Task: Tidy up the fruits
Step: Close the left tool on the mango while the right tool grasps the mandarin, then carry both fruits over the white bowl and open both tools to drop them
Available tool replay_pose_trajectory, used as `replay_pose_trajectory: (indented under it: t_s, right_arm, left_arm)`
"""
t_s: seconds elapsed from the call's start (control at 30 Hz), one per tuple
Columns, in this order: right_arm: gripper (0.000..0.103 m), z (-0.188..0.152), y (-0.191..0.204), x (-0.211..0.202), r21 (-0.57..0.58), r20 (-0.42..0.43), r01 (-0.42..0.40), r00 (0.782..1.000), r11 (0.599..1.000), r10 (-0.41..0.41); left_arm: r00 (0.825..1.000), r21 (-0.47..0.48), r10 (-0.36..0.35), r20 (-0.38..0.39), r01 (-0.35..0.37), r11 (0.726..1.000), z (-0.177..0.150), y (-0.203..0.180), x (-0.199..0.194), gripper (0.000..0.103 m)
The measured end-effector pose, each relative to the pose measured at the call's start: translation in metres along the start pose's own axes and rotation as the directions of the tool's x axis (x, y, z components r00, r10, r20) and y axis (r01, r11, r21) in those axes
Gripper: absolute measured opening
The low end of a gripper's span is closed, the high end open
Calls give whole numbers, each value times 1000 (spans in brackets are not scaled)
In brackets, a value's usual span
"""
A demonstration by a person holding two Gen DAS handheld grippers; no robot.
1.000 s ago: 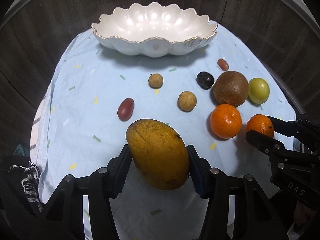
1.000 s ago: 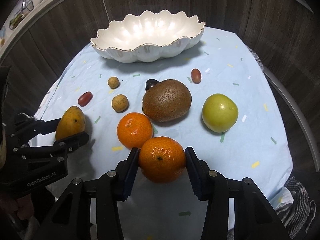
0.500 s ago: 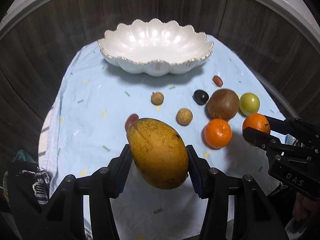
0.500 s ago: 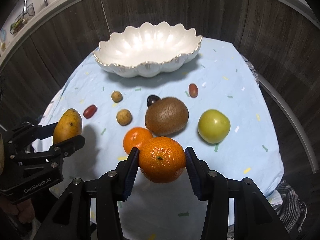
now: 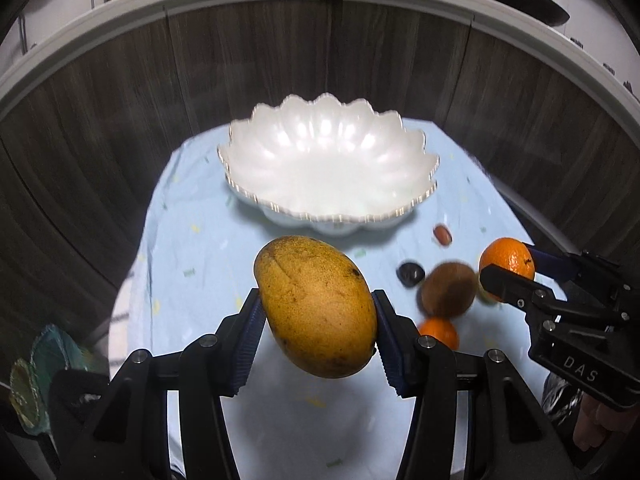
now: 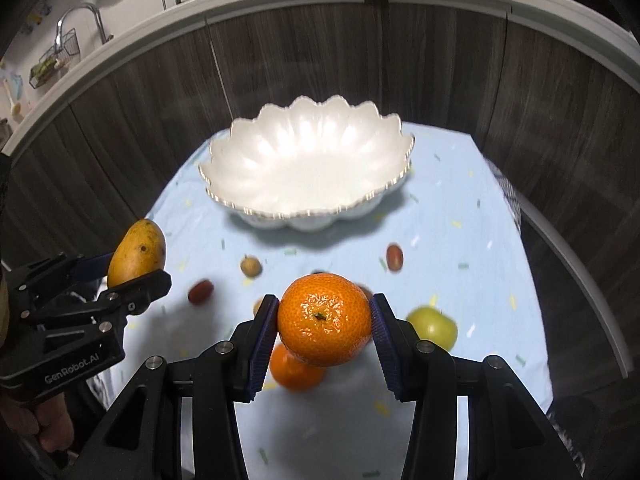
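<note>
My left gripper (image 5: 318,332) is shut on a yellow mango (image 5: 316,304) and holds it high above the light blue cloth, short of the white scalloped bowl (image 5: 328,164). My right gripper (image 6: 325,332) is shut on an orange (image 6: 324,318) and holds it in the air, also short of the bowl (image 6: 308,164). The bowl looks empty. Each gripper shows in the other's view: the right one with its orange (image 5: 508,260), the left one with the mango (image 6: 138,250).
On the cloth lie a second orange (image 6: 296,370), a green apple (image 6: 434,326), a kiwi (image 5: 448,290), a dark plum (image 5: 410,274), red dates (image 6: 394,256) and small brown fruits (image 6: 251,266). A dark wood panel wall curves behind the table.
Both grippers have risen well above the cloth with their fruit and moved toward the bowl. The fruits on the cloth now look smaller and lower in view.
</note>
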State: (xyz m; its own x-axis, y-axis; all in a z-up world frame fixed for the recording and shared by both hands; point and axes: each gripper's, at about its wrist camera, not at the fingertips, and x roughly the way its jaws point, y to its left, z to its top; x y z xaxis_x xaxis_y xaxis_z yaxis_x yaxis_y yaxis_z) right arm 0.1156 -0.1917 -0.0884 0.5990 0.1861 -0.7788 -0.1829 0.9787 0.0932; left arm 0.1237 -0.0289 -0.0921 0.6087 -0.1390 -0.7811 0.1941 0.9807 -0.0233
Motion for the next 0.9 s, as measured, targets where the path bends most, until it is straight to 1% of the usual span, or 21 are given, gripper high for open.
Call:
replay_pose_trajectory:
  t_s: [0.17,0.27,0.63,0.9]
  right_arm:
    - [47,18,0,0,7,30,1,1000,1000,-1]
    - [47,29,-2,1,9,46,5,999,1000,-5]
    - [47,70,-11,11,16,98,20,995,1000,-22]
    - [47,95,-19,24,33,111,38,993,999,-42]
  left_arm:
    - [999,11,2,37,-2,1000,21,2,-4,52]
    - [999,15,1,45,-2,1000,30,3,-3,52]
    - [998,23,-1,58,-1,1000,67,10,14,52]
    - [999,12,-2,48,1,1000,90,17,30,52]
